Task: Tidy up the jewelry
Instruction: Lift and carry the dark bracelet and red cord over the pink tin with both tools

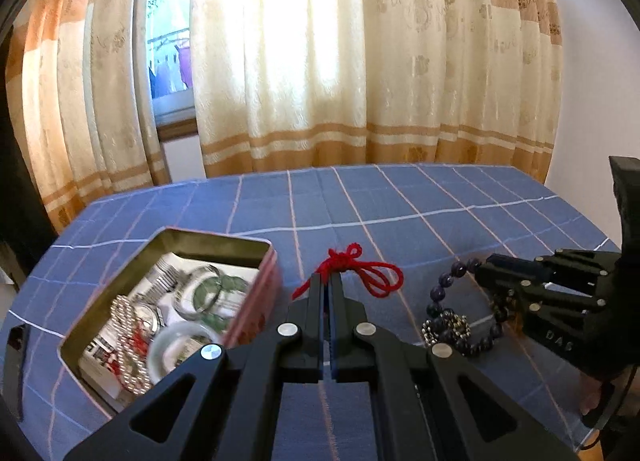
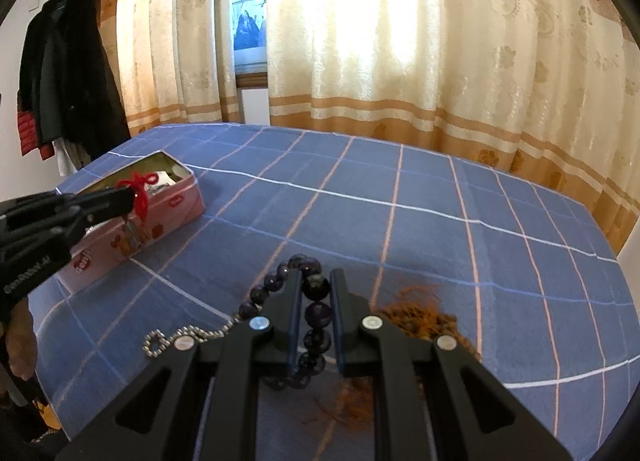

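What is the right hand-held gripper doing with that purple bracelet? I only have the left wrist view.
Observer: The right hand-held gripper is shut on the purple bead bracelet; a run of beads sits between its fingers.
Operator: Anything near it that I miss?
Observer: An orange-brown tuft of fibres lies on the blue cloth, just right of it.
Operator: And my red cord?
Observer: The left hand-held gripper holds the red cord off the cloth, in front of the pink tin.
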Demonstrator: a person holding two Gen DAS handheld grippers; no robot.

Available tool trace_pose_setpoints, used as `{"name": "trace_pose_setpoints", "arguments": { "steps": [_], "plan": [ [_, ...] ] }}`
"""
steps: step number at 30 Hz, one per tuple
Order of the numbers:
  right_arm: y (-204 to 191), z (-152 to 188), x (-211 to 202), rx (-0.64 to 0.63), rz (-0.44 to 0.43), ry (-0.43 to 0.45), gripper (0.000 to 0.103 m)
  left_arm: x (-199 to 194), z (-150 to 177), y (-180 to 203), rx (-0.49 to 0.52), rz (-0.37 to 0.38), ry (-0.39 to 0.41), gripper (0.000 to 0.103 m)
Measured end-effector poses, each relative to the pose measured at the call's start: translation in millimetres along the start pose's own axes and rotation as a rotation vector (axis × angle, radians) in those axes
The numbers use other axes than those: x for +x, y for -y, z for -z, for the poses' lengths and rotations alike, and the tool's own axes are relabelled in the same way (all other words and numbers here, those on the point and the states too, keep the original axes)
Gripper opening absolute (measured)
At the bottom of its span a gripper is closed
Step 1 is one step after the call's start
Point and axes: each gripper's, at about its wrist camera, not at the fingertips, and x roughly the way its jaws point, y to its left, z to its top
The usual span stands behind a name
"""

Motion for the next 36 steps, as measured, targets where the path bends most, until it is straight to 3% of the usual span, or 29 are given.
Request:
{"name": "trace_pose_setpoints", "arguments": {
  "steps": [26,36],
  "plan": [
    [-74.3,-69.5,-15.5,-0.173,-0.020,0.107,0.016,-37.0,-11.6,-70.6,-0.071,-0.097,0.090,0.000],
    [-119.8,-91.7,-17.4,-0.240,-0.071,0.150,0.016,-40.8,-14.9,-105.9,-0.097,-0.178,0.094,0.000]
  ]
}}
